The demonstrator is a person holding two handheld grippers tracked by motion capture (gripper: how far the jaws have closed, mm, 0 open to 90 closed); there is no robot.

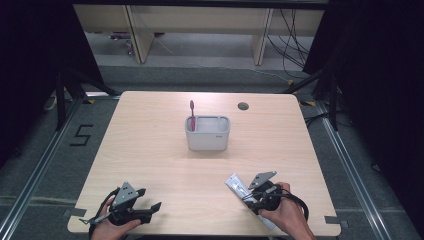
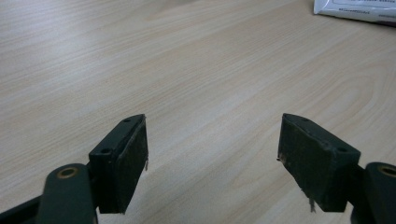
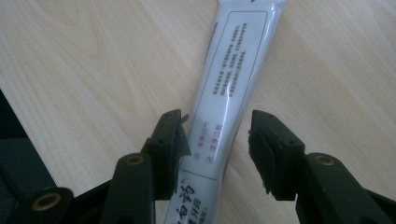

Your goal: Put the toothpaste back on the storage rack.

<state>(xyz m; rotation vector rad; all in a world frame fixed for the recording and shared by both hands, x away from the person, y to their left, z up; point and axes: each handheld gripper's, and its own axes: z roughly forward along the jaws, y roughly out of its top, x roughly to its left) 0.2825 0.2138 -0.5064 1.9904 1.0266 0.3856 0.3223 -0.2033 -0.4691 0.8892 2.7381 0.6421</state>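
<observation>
Down at the near edge, right gripper (image 3: 215, 140) sits spread over the toothpaste tube (image 3: 236, 74) without pinching it (left gripper (image 2: 212, 158) gapes idle), so next it probably needs squeezing before heading to the grey holder (image 1: 208, 133).

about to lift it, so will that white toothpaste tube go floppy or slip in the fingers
The toothpaste tube looks soft-walled and flat, so it will probably sag at the free end if gripped off-centre. Its glossy skin may slide between the fingers. Lying flat on the table, it seems unlikely to roll.

Bare tabletop (image 1: 150, 150) before holder (image 1: 208, 134); toothbrush (image 1: 192, 113) probably upright.
</observation>
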